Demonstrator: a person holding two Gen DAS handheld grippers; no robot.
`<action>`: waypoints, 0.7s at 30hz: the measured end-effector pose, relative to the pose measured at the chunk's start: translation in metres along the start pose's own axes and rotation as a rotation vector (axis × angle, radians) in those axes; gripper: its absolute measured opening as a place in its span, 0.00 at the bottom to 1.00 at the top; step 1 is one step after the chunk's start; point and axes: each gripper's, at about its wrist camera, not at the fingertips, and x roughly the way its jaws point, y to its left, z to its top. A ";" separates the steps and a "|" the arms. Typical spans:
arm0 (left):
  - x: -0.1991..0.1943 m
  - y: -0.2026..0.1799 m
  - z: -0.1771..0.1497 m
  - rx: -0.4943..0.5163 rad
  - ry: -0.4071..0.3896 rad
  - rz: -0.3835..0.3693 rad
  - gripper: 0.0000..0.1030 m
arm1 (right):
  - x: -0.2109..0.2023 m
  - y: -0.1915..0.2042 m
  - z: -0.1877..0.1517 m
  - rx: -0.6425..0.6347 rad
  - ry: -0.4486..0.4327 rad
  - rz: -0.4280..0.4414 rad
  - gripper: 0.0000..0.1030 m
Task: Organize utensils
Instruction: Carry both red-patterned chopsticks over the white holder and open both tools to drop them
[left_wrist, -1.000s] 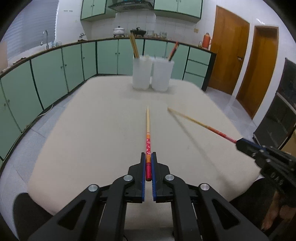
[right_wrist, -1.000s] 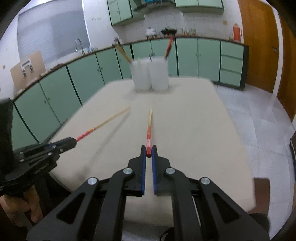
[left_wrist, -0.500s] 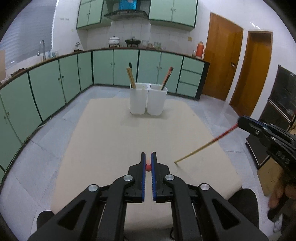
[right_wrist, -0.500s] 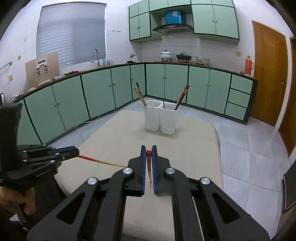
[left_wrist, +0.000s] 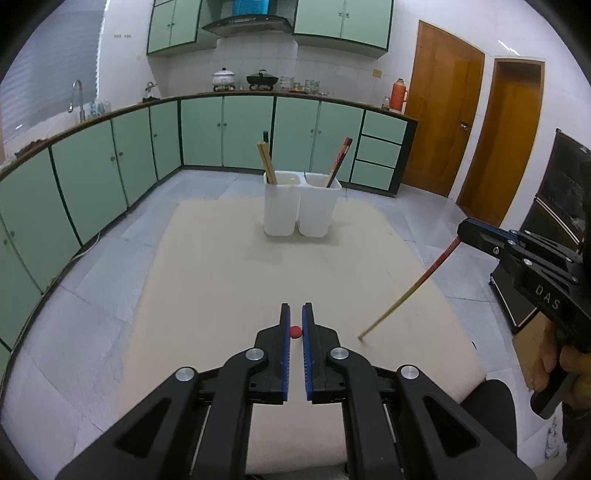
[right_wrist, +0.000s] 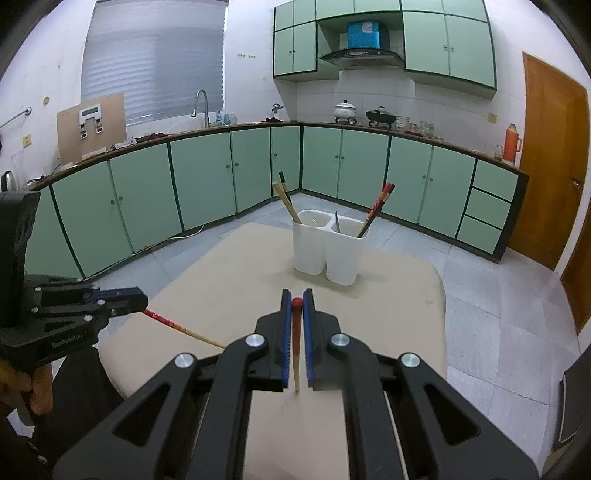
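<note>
Each gripper is shut on one red-handled chopstick, held upright with its tip down over the beige table (left_wrist: 221, 280). My left gripper (left_wrist: 294, 325) shows only the chopstick's red end (left_wrist: 294, 331) between its blue pads; its shaft shows in the right wrist view (right_wrist: 181, 328). My right gripper (right_wrist: 296, 301) holds the other chopstick (right_wrist: 296, 347), which also shows in the left wrist view (left_wrist: 406, 291). A white two-compartment holder (left_wrist: 299, 206) stands at the table's far end, with wooden chopsticks (left_wrist: 266, 162) in the left compartment and red ones (left_wrist: 340, 158) in the right.
Green cabinets (left_wrist: 110, 166) and a counter run along the left and back walls. Wooden doors (left_wrist: 443, 110) stand at the right. A black appliance (left_wrist: 554, 221) is at the far right. Grey floor tiles surround the table. The holder also appears in the right wrist view (right_wrist: 327, 251).
Both grippers have lifted their chopsticks off the table and tilted them from lying flat to tip-down. The view of the table has risen and pulled back.
</note>
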 end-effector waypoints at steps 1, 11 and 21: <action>0.001 0.000 0.002 0.004 -0.001 -0.001 0.06 | 0.002 -0.001 0.002 -0.001 0.001 0.002 0.05; 0.020 -0.011 0.034 0.052 -0.006 -0.023 0.06 | 0.018 -0.011 0.016 -0.002 0.026 0.022 0.05; 0.035 -0.011 0.071 0.053 0.012 -0.084 0.06 | 0.028 -0.022 0.046 -0.011 0.040 0.040 0.05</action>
